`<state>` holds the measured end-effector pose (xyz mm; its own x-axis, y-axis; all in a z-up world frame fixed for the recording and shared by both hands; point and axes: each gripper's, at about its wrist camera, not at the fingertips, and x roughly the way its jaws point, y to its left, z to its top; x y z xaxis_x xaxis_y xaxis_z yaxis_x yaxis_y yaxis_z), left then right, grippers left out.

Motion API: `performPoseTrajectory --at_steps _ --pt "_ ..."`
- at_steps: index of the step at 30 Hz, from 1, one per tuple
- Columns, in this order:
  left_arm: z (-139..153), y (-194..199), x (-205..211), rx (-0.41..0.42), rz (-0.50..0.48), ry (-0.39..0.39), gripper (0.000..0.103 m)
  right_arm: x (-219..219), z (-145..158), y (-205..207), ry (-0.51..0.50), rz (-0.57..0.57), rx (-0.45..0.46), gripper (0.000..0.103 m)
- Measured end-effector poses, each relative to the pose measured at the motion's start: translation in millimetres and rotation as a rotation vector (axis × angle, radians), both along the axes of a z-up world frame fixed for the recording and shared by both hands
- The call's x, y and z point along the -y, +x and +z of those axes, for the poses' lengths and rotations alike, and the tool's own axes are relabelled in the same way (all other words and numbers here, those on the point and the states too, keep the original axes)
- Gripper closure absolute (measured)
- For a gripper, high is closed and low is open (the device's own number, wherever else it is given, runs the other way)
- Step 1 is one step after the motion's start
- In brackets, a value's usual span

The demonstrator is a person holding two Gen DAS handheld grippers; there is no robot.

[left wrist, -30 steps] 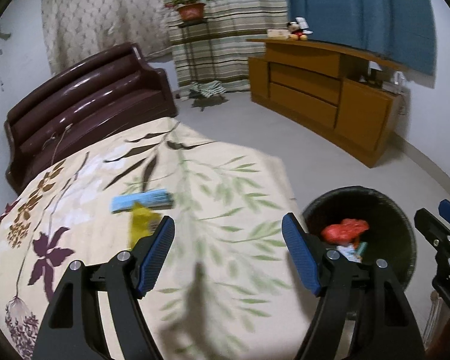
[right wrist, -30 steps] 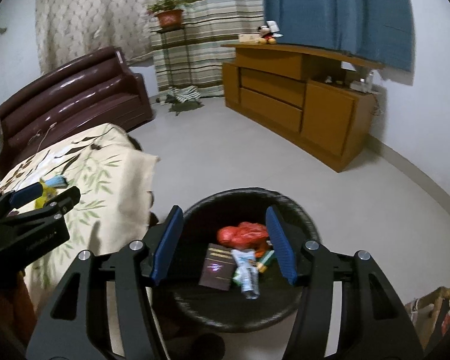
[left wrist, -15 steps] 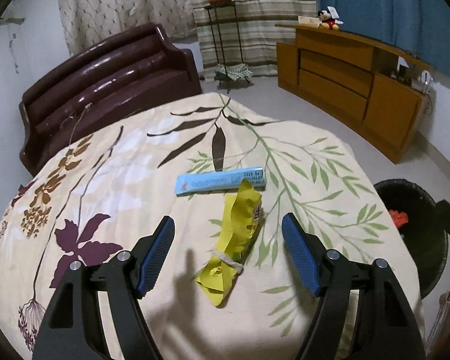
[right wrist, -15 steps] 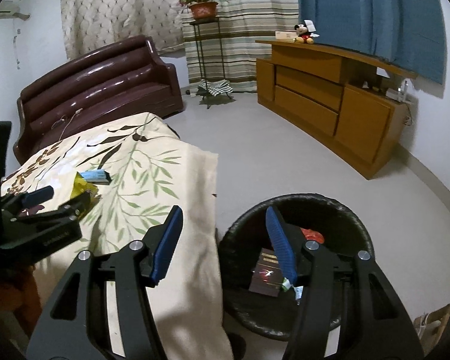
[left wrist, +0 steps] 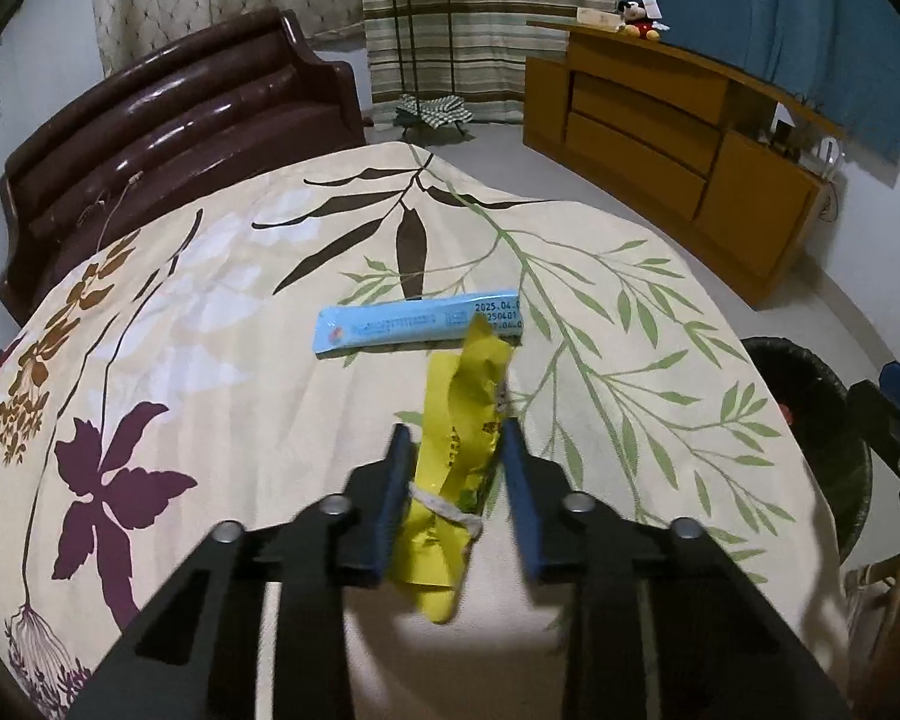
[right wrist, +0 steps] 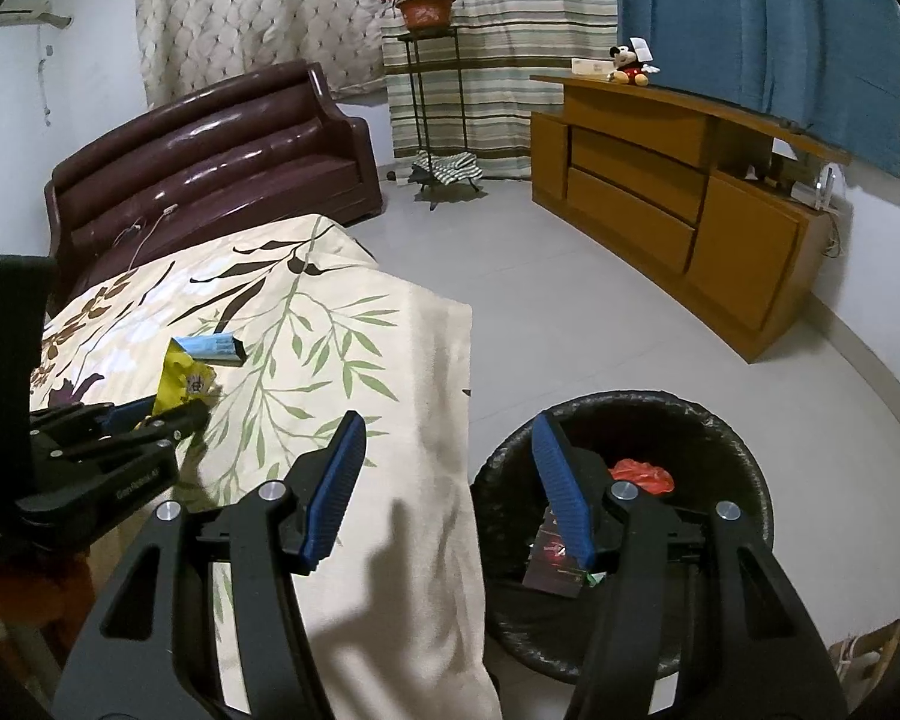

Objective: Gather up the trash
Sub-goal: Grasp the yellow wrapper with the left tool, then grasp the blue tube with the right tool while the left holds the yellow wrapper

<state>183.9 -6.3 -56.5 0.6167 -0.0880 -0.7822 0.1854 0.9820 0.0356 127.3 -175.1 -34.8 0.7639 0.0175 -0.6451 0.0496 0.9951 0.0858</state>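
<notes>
A crumpled yellow wrapper (left wrist: pixel 459 450) lies on the floral bed cover (left wrist: pixel 210 360), its far end over a light blue packet (left wrist: pixel 402 327). My left gripper (left wrist: pixel 453 429) is closing, with both blue pads against the wrapper's sides. The right wrist view shows the same grip on the wrapper (right wrist: pixel 183 381) by the left gripper (right wrist: pixel 162 411), with the blue packet (right wrist: pixel 210 348) behind. My right gripper (right wrist: pixel 447 426) hangs open and empty between the bed's edge and a black bin (right wrist: pixel 714 414). Red trash (right wrist: pixel 639 474) and a dark card (right wrist: pixel 555 558) lie in the bin.
A dark brown sofa (left wrist: pixel 180 132) stands behind the bed. A wooden cabinet (right wrist: pixel 660 180) runs along the right wall, with a plant stand (right wrist: pixel 429 90) by the striped curtain. Bare grey floor (right wrist: pixel 540 300) lies between bed, bin and cabinet.
My left gripper swung from the bin side to over the bed, came down around the yellow wrapper and closed on it. The right gripper shifted left, off the bin's middle.
</notes>
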Motion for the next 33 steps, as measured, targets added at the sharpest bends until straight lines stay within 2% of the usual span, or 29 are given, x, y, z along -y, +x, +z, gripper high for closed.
performPoseTrajectory --at_steps 4,10,25,33 --pt "1.5 -3.4 -6.4 -0.001 -0.011 -0.034 0.08 -6.3 -1.6 3.2 -0.003 0.014 -0.007 0.047" --pt "7.9 -12.4 -28.7 0.019 0.016 -0.038 0.08 -23.4 -1.1 13.4 -0.007 0.057 -0.018 0.047" --pt "23.4 -11.8 -141.3 0.061 0.246 -0.006 0.08 -93.6 1.1 66.7 -0.012 0.238 -0.069 0.047" --pt "20.0 -11.7 -188.3 0.052 0.315 -0.005 0.08 -132.2 -3.8 101.4 -0.036 0.34 -0.117 0.047"
